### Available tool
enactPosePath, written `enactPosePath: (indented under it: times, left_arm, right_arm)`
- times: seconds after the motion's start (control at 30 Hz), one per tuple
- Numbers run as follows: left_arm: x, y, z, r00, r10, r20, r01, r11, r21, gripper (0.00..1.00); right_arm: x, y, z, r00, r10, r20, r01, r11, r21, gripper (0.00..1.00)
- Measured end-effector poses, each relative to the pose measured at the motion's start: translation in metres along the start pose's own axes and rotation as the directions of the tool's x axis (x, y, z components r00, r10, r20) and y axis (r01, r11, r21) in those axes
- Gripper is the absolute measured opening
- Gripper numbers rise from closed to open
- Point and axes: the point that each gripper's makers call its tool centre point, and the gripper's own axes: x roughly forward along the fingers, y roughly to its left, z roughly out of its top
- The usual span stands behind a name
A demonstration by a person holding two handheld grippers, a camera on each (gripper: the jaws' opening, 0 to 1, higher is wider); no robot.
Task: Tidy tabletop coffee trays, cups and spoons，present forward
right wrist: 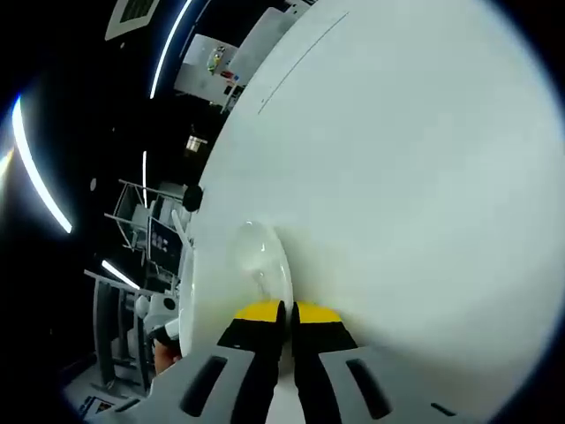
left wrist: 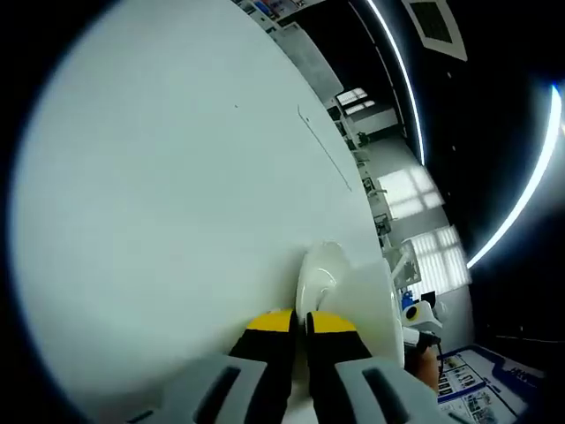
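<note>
A large white tray [left wrist: 177, 194] spreads across the left gripper view, and the same white tray [right wrist: 397, 177] spreads across the right gripper view, tilted up with the room's ceiling lights behind it. The left claw [left wrist: 300, 322] has its yellow-tipped jaws nearly together, pinched on the tray's raised handle lip [left wrist: 318, 278]. The right claw [right wrist: 287, 311] is likewise closed tight on the opposite handle lip [right wrist: 260, 256].

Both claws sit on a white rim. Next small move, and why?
Probably slide the white tray forward across the white table, both hands together and level. The left claw and right claw each look shut on its rim.
</note>
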Motion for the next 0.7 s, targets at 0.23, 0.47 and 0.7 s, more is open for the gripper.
enactPosePath:
  times: [0.23, 0.47, 0.7]
  left_arm:
    - [0.001, 0.002, 0.007, 1.0, 0.014, -0.007, -0.015, 1.0, -0.022, 0.06]
    - [0.006, 0.003, 0.021, 1.0, 0.03, 0.0, -0.03, 0.999, -0.027, 0.06]
    - [0.014, -0.006, 0.054, 0.999, 0.033, 0.029, -0.033, 0.999, -0.005, 0.06]
  right_arm:
    - [0.004, 0.004, 0.001, 1.0, -0.013, -0.016, 0.013, 1.0, 0.001, 0.05]
    - [0.013, 0.008, 0.009, 1.0, -0.007, -0.022, 0.008, 0.999, 0.038, 0.05]
    - [0.027, 0.016, 0.044, 1.0, 0.016, -0.01, -0.015, 0.998, 0.066, 0.05]
